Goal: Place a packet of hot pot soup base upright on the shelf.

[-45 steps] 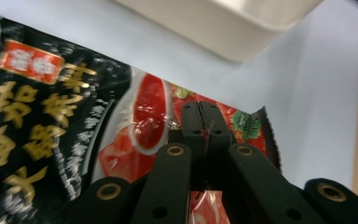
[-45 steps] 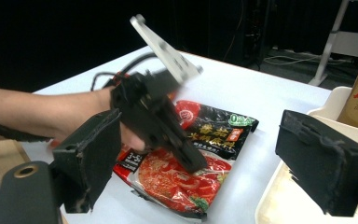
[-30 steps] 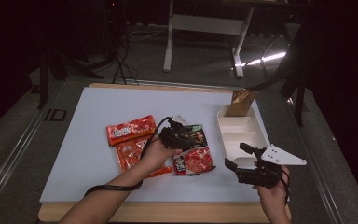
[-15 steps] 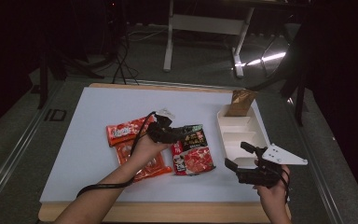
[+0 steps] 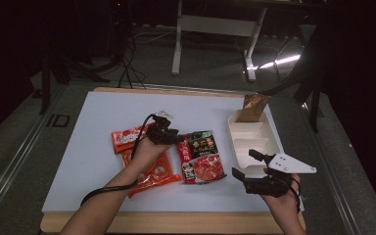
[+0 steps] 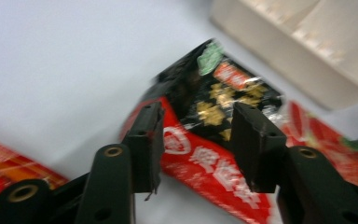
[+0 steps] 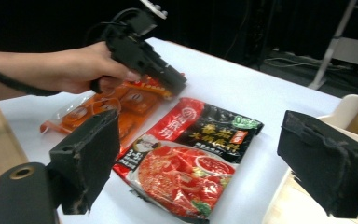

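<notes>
Packet [image 6: 214, 140] beneath left claw [image 6: 198, 140].

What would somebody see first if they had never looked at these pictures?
Probably the shiny red and black packet lying mid-table, with the left gripper hovering open at its far left corner. Next, two orange-red packets to its left, and the white tray on the right, beside the open right gripper.

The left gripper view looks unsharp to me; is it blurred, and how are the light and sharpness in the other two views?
Left gripper view: yes, the red and black packet and the tray are smeared, while the jaws look sharper. Right gripper view: the packet's print is readable, with small glints on its foil. High view: the white table is evenly lit, the room behind is dark, and one bright streak lies on the floor.
</notes>
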`<move>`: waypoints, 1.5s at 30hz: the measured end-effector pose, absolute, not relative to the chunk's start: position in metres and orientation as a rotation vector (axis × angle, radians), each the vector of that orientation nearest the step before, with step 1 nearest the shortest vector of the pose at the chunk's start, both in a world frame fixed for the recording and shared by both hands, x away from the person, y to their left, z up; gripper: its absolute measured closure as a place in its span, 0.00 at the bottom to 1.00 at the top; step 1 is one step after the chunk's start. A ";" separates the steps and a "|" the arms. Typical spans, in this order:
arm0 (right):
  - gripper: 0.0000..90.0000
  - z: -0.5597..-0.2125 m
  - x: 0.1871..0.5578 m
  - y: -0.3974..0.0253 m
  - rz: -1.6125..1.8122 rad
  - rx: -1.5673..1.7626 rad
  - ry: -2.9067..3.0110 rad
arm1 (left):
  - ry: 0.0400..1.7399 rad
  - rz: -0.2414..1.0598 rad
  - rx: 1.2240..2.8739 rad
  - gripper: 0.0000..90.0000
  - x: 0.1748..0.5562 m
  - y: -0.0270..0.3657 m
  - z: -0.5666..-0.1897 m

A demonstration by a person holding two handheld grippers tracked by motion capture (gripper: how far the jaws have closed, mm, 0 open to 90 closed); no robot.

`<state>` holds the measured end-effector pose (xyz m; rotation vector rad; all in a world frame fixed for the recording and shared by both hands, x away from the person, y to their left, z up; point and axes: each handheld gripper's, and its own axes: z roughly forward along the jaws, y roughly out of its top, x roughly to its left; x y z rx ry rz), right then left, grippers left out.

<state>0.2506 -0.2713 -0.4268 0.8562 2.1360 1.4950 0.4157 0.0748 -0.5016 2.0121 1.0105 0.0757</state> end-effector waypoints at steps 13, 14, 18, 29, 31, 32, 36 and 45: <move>0.15 -0.430 0.251 -0.267 1.489 0.836 2.168 | 1.135 0.047 2.047 0.56 0.436 0.069 -0.529; 0.15 -0.430 0.251 -0.267 1.490 0.838 2.168 | 1.152 0.027 2.044 0.57 0.437 0.068 -0.530; 0.15 -0.430 0.251 -0.268 1.490 0.842 2.166 | 1.190 -0.038 2.077 0.62 0.439 0.060 -0.538; 0.15 -0.431 0.252 -0.265 1.470 0.839 2.176 | 1.275 -0.064 2.041 0.93 0.439 0.053 -0.535; 0.15 -0.431 0.253 -0.266 1.471 0.846 2.175 | 1.268 -0.056 2.021 0.94 0.437 0.053 -0.534; 0.15 -0.431 0.253 -0.266 1.473 0.852 2.173 | 1.256 -0.040 2.026 0.95 0.436 0.052 -0.532; 0.15 -0.431 0.254 -0.268 1.470 0.866 2.158 | 1.218 -0.025 2.003 0.96 0.432 0.052 -0.522; 0.12 -0.425 0.254 -0.276 1.527 0.889 2.117 | 1.100 0.037 1.958 0.97 0.413 0.048 -0.489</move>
